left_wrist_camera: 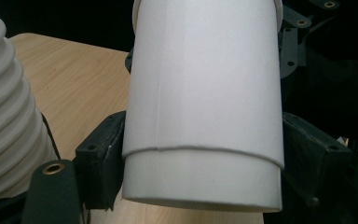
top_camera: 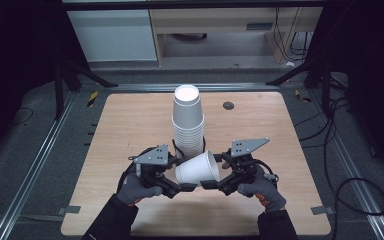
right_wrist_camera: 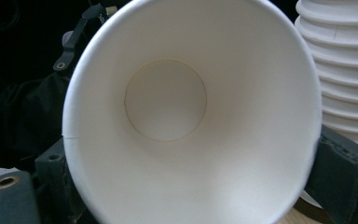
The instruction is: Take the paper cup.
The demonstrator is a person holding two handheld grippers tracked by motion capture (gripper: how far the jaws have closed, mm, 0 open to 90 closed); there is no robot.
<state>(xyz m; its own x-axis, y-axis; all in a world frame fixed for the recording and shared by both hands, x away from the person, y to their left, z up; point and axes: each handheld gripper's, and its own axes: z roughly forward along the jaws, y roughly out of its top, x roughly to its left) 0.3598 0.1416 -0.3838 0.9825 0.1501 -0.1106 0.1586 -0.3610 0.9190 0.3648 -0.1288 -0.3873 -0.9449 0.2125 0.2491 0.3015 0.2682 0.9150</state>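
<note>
White paper, thin-walled and nearly weightless — that is what you have in hand. The loose cup lies on its side above the tabletop, held between your two grippers just in front of the tall stack of cups, mouth turned toward your right.

Your left gripper is clamped across the cup's body near the base; in the left gripper view the black pads press on both flanks of the wall. Your right gripper sits at the rim, and its own view looks straight down the cup's mouth with a jaw at either side of it. Whether those pads truly bite on the rim I cannot tell.

Expect the wall to dent under any firm squeeze, and the smooth paper to slip if you go too soft. The rolled rim and the base ring are the stiffest places — favour those, and keep the pressure light at mid-wall, where the cup will likely fold first.
</note>
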